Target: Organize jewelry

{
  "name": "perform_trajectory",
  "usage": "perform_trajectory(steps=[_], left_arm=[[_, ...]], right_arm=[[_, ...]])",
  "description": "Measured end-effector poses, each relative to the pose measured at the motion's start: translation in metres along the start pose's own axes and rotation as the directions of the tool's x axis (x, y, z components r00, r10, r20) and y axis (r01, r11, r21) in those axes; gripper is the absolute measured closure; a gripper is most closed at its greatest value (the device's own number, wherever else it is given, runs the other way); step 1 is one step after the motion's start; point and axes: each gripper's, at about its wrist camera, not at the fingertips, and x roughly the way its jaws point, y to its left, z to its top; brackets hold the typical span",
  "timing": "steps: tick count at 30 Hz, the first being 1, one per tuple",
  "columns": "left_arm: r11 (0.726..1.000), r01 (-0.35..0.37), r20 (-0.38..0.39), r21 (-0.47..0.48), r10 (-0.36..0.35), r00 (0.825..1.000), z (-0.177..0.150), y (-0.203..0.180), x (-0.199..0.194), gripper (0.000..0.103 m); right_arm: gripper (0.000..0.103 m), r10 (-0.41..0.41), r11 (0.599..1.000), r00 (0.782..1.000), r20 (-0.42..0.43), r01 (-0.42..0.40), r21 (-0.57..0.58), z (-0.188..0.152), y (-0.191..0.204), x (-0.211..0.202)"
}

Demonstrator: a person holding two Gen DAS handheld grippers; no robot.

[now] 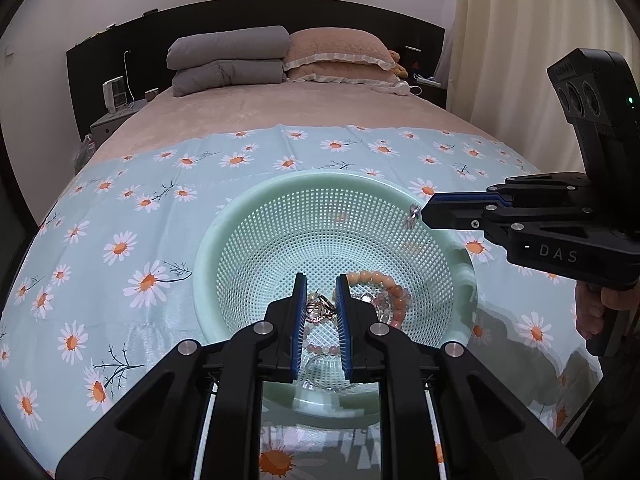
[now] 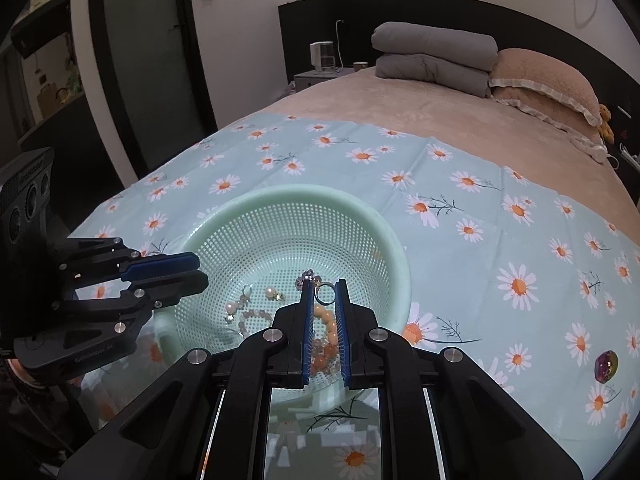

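Bedroom — bed, pillows, headboard.

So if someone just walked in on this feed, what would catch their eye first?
Probably the mint-green mesh basket on the daisy-print cloth, with peach and pink bead bracelets heaped in its bottom. Next, the right gripper over the basket's rim with a small sparkly ring at its fingertips. Off alone on the cloth lies an iridescent purple gem.

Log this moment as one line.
stage: sorting jewelry | right gripper: shut on crystal ring, above mesh basket | left gripper: open, over bead bracelets | loose gem: on floral cloth
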Motion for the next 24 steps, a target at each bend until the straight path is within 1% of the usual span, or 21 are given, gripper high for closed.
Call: perform_trajectory(steps=[7,8,9,11,12,13,14,15,16,17,18,21,24], left_arm=[[1.000,0.000,-0.014,-0.002,-0.001,1.000,0.002,0.001,0.004,0.088],[1.000,-0.003,-0.015,-0.006,0.003,1.000,0.002,0.002,0.004,0.081],[1.000,-0.016,-0.016,-0.007,0.015,1.000,0.002,0.003,0.003,0.072],[0.999,-0.036,0.003,-0.013,0.036,0.999,0.003,0.004,-0.001,0.025],[0.999,-0.045,0.025,-0.019,0.045,0.999,0.002,0.004,-0.005,0.019],[0.999,-0.048,0.043,-0.021,0.048,0.998,0.003,0.004,-0.008,0.017],[0.998,-0.052,0.048,-0.021,0.053,0.997,0.003,0.004,-0.011,0.015],[0.998,-0.063,0.050,-0.018,0.064,0.997,0.004,0.003,-0.013,0.008],[0.997,-0.079,0.054,-0.014,0.080,0.995,0.004,0.002,-0.014,0.006],[0.996,-0.088,0.055,-0.009,0.089,0.995,0.004,0.001,-0.016,0.006],[0.995,-0.096,0.053,-0.005,0.096,0.994,0.004,0.000,-0.017,0.006],[0.993,-0.116,0.044,0.001,0.116,0.992,0.001,-0.002,-0.020,0.006],[0.994,-0.106,0.048,0.000,0.106,0.993,-0.002,-0.003,-0.025,0.006]], right_arm=[[0.091,-0.009,1.000,1.000,-0.008,0.009,0.006,-0.002,-0.005,0.002],[0.091,-0.009,1.000,1.000,-0.008,0.009,0.012,-0.002,-0.006,0.002],[0.089,-0.016,1.000,1.000,-0.009,0.016,0.019,-0.002,-0.008,0.001],[0.072,-0.024,0.999,1.000,-0.007,0.024,0.030,-0.004,-0.012,-0.001],[0.052,-0.025,0.999,1.000,0.000,0.025,0.032,-0.005,-0.012,-0.003],[0.042,-0.028,0.999,1.000,0.014,0.027,0.030,-0.007,-0.013,-0.007],[0.041,-0.038,0.999,0.999,0.019,0.038,0.026,-0.008,-0.013,-0.010],[0.036,-0.054,0.998,0.998,0.017,0.054,0.026,-0.009,-0.014,-0.012],[0.024,-0.073,0.997,0.997,0.014,0.072,0.030,-0.010,-0.016,-0.014],[0.020,-0.085,0.996,0.996,0.021,0.084,0.036,-0.011,-0.018,-0.018],[0.018,-0.093,0.995,0.995,0.032,0.091,0.045,-0.013,-0.021,-0.022],[0.016,-0.111,0.991,0.993,0.043,0.107,0.081,-0.019,-0.031,-0.035],[0.016,-0.117,0.988,0.992,0.053,0.111,0.108,-0.026,-0.041,-0.048]])
